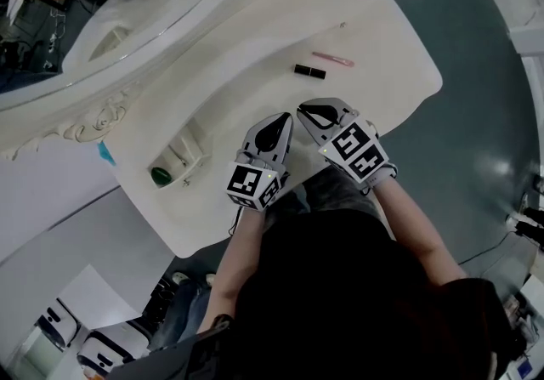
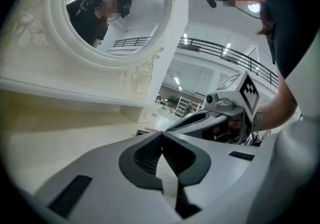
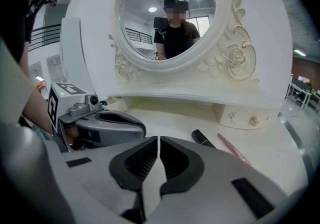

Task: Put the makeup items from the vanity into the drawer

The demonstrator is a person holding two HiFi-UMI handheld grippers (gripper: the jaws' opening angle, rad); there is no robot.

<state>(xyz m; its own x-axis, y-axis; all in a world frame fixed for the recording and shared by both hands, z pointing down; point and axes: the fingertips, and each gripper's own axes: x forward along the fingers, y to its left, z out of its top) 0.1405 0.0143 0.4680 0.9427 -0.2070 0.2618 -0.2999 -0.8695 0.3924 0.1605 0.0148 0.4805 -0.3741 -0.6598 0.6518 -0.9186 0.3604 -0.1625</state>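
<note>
Both grippers are held low over the near edge of the white vanity top [image 1: 255, 55], side by side and just apart, tips pointing away toward the mirror [image 3: 167, 15].

Left gripper [image 1: 280, 121]: jaws clenched, ribbed pads meeting at the tip, nothing between them. It is over bare tabletop.

Right gripper [image 1: 310, 110]: jaws also pressed together with only a hairline slit between the pads. Empty. It sits just right of the left gripper.

Makeup items on the top:
- Black lipstick tube [image 1: 309, 71], lying flat, beyond the right gripper's tips and apart from them.
- Pink pencil [image 1: 332, 59], lying flat just past the lipstick on its far right side. The two are close but not touching.

Neither gripper touches either item.

At the far right of the top, under the mirror shelf, is a small closed drawer [image 3: 240, 115] with a round knob. At the left end of the top is a small open compartment [image 1: 183, 157] with a green-topped item [image 1: 160, 174] inside. I cannot tell what that item is.
</note>
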